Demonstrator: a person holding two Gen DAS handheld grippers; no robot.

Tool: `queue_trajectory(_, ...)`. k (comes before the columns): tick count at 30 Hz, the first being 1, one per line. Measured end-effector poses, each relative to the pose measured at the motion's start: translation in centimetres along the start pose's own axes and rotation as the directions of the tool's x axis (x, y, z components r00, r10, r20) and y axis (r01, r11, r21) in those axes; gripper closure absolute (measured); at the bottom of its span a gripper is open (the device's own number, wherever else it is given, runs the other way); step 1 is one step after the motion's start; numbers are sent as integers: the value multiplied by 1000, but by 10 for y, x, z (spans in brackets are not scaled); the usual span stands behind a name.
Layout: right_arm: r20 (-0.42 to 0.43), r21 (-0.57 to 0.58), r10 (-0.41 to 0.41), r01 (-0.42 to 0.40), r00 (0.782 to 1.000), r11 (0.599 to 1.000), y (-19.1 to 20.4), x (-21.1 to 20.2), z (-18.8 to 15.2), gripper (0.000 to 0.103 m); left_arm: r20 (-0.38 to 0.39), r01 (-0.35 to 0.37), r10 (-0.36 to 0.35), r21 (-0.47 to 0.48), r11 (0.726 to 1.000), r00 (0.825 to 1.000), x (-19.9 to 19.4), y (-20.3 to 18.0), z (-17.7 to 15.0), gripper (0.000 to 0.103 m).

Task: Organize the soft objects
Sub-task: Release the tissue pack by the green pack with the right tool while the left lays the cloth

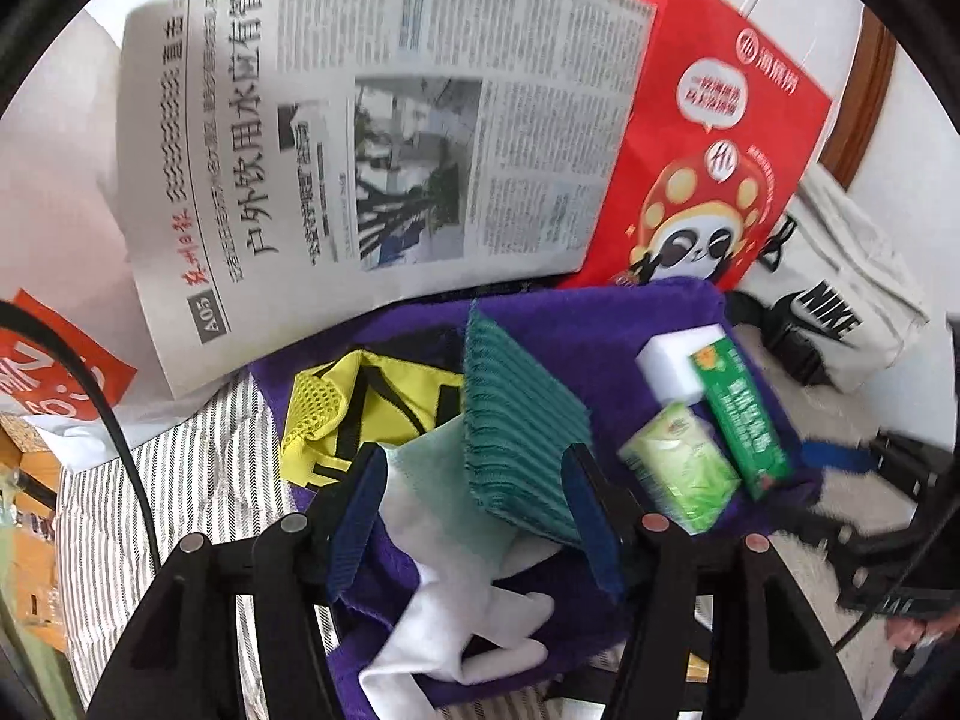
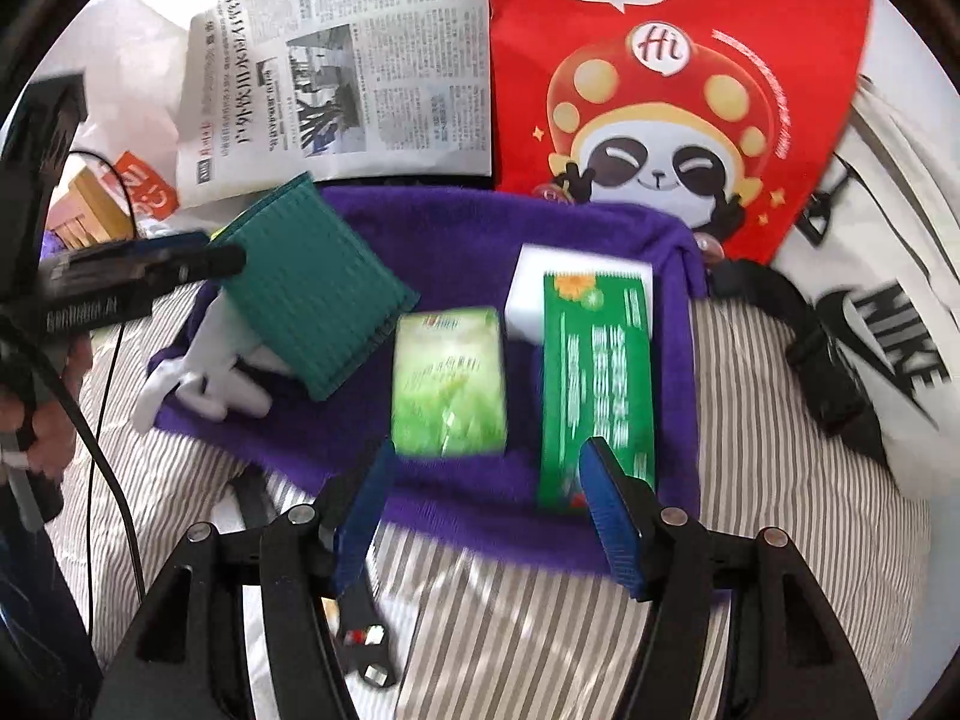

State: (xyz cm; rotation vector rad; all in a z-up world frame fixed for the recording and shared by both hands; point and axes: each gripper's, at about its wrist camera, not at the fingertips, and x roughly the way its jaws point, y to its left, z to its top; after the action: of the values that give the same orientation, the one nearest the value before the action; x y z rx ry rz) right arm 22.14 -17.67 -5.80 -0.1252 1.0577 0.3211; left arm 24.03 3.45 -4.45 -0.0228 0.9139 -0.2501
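A purple towel [image 1: 600,324] lies spread on the striped bed. On it are a teal ribbed cloth [image 1: 516,420], a white glove [image 1: 456,618], a light green tissue pack [image 1: 678,468], a green box [image 1: 741,414] and a white foam block [image 1: 672,360]. A yellow mesh vest [image 1: 372,396] lies at the towel's left. My left gripper [image 1: 474,456] hovers open over the teal cloth's near edge and the glove. My right gripper [image 2: 489,450] is open above the towel's [image 2: 456,240] front edge, just short of the tissue pack [image 2: 447,381] and beside the green box [image 2: 597,372].
A newspaper [image 1: 360,120] and a red paper bag [image 1: 708,150] stand behind the towel. A white Nike bag [image 1: 840,300] with black straps lies to the right. The striped sheet [image 2: 780,480] surrounds the towel. A hand holds the left gripper [image 2: 228,258] at the left.
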Motion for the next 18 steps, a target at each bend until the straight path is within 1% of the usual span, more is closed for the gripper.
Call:
queue_trajectory(2, -6, 0, 10, -10, 1000, 1000, 3, -8, -16, 40, 0, -8, 8, 17, 1000, 1000, -8, -5, -2, 44)
queue_trajectory(3, -6, -3, 16, -16, 1000, 1000, 15, -4, -18, 40, -5, -14, 15, 23, 1000, 1000, -12, -7, -3, 44)
queue_trajectory(5, -5, -11, 40, -40, 999, 999, 21, -10, -34, 40, -4, -30, 30, 21, 999, 1000, -24, -9, -6, 44)
queue_trajectory(8, -21, -29, 55, -56, 998, 998, 36, -5, -52, 41, 14, -16, 16, 11, 1000, 1000, -44, -9, -14, 44)
queue_trajectory(11, -28, -66, 56, -58, 998, 996, 47, 2, -66, 50, 15, 0, 1, -21, 1000, 1000, -57, -5, -24, 44)
queue_trajectory(14, -49, -90, 58, -63, 997, 994, 54, 14, -71, 58, 1, -3, 3, -63, 998, 1000, -67, -2, -37, 44)
queue_trajectory(16, -53, -98, 73, -78, 996, 992, 58, 20, -72, 58, 3, 7, -7, -74, 997, 1000, -73, -1, -48, 44)
queue_trajectory(18, -68, -113, 60, -67, 996, 991, 62, 30, -72, 60, 0, 22, -22, -91, 996, 1000, -78, 2, -62, 44)
